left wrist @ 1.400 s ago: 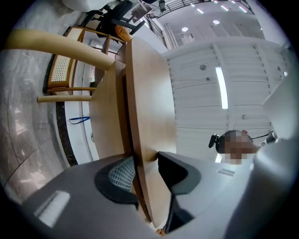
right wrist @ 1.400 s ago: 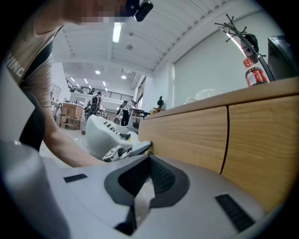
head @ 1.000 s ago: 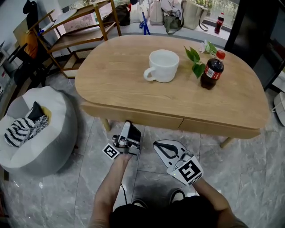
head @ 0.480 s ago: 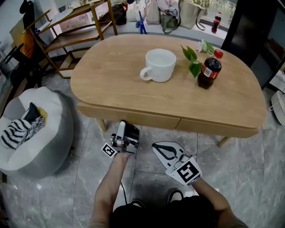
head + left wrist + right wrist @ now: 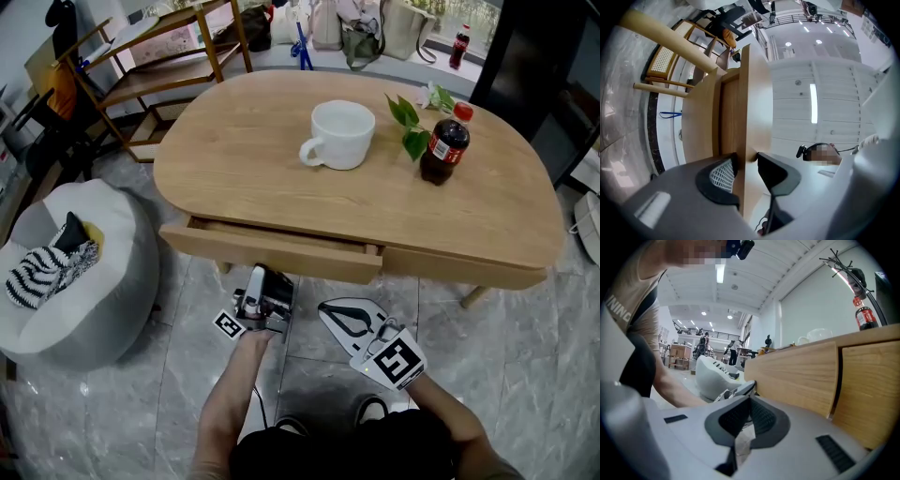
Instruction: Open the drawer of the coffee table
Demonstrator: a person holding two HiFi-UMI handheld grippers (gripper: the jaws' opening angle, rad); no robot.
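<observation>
- Drawer [image 5: 272,251] now juts out from under the tabletop [image 5: 281,187]'s near left edge; earlier it sat flush.
- Left tongs [image 5: 746,159], just closing slightly, clamp the drawer's front.
- Right tongs [image 5: 750,405] are pressed together, empty, below the tabletop.

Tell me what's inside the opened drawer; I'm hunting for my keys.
Only a narrow strip inside the drawer shows: bare wood, nothing on it. The rest lies hidden under the tabletop, so I can't say.

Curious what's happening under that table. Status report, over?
Left hand-held gripper clamped on drawer front, jaws just tightened. Right hand-held gripper shut, empty. Drawer partly out, nothing blocking it.
</observation>
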